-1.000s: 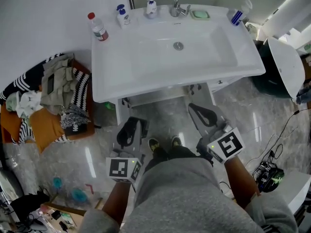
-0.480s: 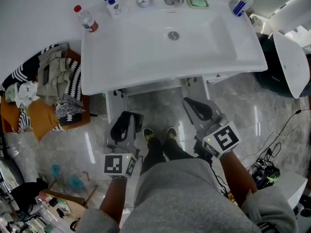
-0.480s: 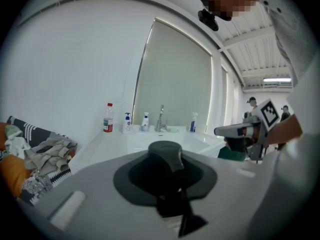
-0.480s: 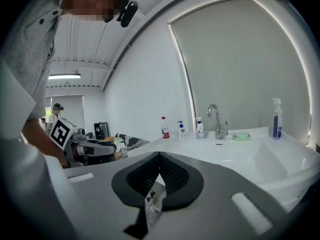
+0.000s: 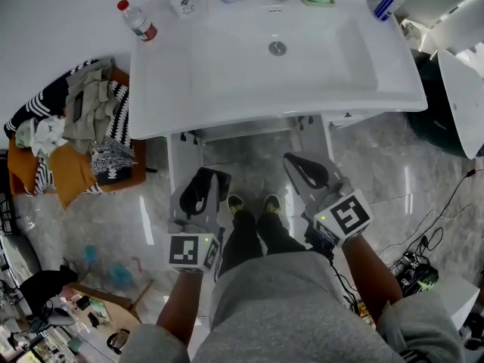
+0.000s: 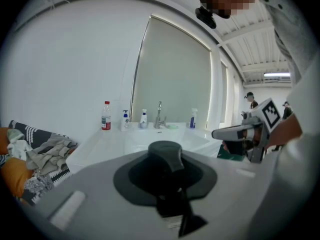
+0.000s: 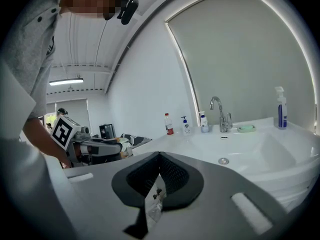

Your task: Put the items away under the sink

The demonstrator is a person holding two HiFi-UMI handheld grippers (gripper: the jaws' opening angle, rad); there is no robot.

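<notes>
Pre-grasp: left hand-held gripper (image 5: 209, 177) and right hand-held gripper (image 5: 297, 163) closed, empty, before sink (image 5: 189, 89); next likely: open on bottle (image 5: 137, 20).

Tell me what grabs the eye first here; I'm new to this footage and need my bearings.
The big white sink fills the top of the head view, bottles along its back rim. Below it, the left gripper and right gripper hang empty; a heap of clothes lies on the floor at left.
</notes>
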